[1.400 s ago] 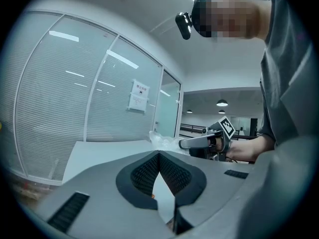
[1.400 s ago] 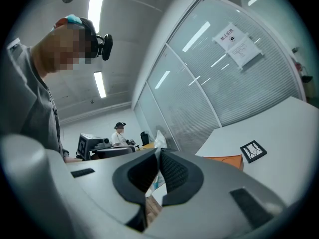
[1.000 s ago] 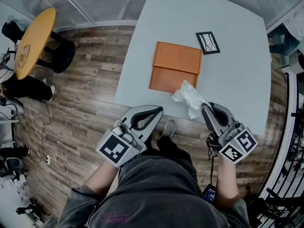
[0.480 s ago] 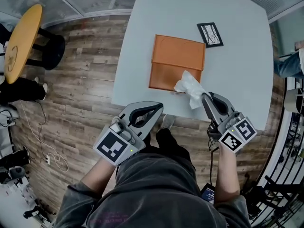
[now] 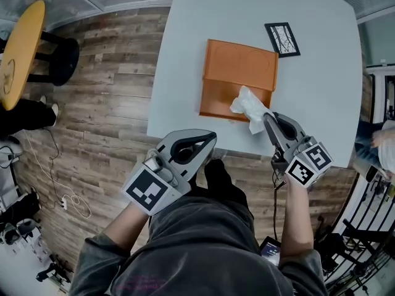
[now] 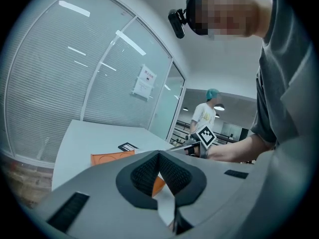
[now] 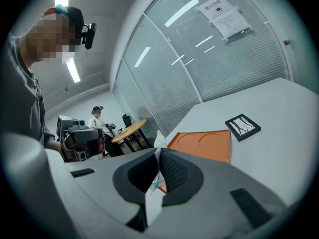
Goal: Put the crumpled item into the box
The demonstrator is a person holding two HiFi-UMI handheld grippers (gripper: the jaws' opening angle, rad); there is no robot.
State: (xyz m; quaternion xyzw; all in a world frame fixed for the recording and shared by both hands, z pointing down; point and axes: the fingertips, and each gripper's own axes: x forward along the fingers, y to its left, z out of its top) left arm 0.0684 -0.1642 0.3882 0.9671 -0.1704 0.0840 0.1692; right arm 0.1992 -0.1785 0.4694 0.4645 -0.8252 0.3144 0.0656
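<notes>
**Crumpled item now over the box's near corner**

Closest in, the left gripper (image 5: 210, 136) hangs short of the table's near edge, its jaws together with nothing between them. Beside it, the right gripper (image 5: 267, 116) reaches over that edge, its jaws clamped on the white crumpled item (image 5: 249, 105). A second ago the item hung at the table's edge, only just overlapping the box's near right corner. It now sits further in, over the near right part of the flat orange box (image 5: 237, 73). Whether it touches the box I cannot tell. The left gripper keeps much the same place as before.

By count there are two grippers, one crumpled item, one box and one small black-framed card (image 5: 282, 39). The card lies on the table just beyond the box's far right corner, apart from it.

The table (image 5: 210, 17) is pale grey and otherwise bare. Under it runs a wood-plank floor (image 5: 105, 103). One round yellow table (image 5: 18, 51) stands well off to the left. Glass walls with blinds (image 7: 214, 59) close the room on the far side.
</notes>
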